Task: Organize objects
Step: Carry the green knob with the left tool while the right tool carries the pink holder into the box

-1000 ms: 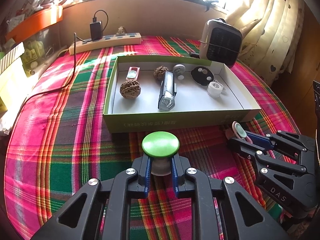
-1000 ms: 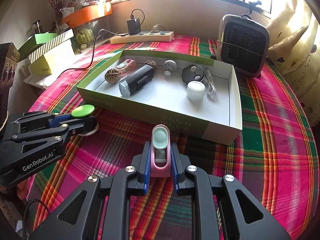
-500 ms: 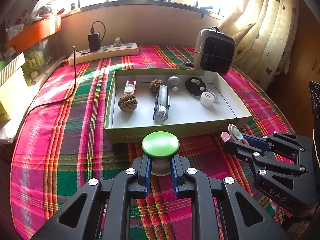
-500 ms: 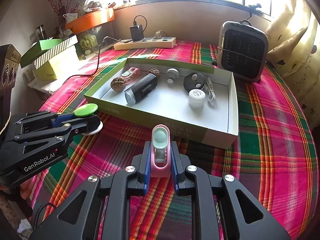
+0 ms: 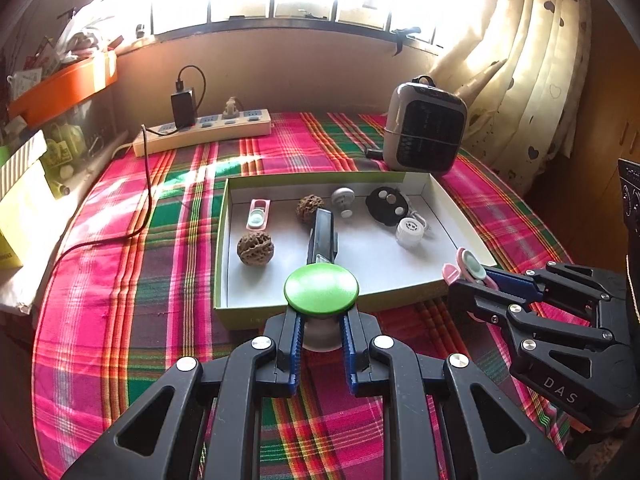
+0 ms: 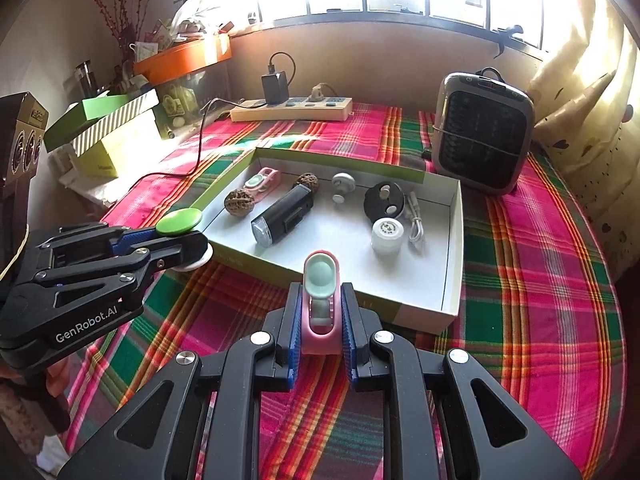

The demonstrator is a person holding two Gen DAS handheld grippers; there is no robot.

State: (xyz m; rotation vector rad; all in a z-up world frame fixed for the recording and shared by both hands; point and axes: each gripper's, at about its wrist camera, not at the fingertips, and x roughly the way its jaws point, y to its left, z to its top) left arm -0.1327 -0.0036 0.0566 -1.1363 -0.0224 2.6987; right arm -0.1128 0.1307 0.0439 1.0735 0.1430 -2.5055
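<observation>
My left gripper (image 5: 320,334) is shut on a green-topped round button (image 5: 321,289) and holds it above the cloth at the near wall of the open green-and-white box (image 5: 236,312). My right gripper (image 6: 320,326) is shut on a pink clip with a mint pad (image 6: 321,280), held above the cloth near the box's front wall (image 6: 416,312). In the box lie a black flashlight (image 6: 283,215), two walnuts (image 5: 255,249), a second pink clip (image 5: 257,214), a white knob (image 5: 343,199), a black disc (image 5: 385,205) and a white cap (image 5: 409,232).
A grey heater (image 6: 484,133) stands behind the box at the right. A power strip (image 6: 291,109) with a black charger and cable lies at the back. Green and striped boxes (image 6: 108,128) stand at the left. A curtain (image 5: 520,72) hangs at the right.
Both grippers have risen with their objects, so the box looks smaller and lower in both views. Both grips are unchanged.
</observation>
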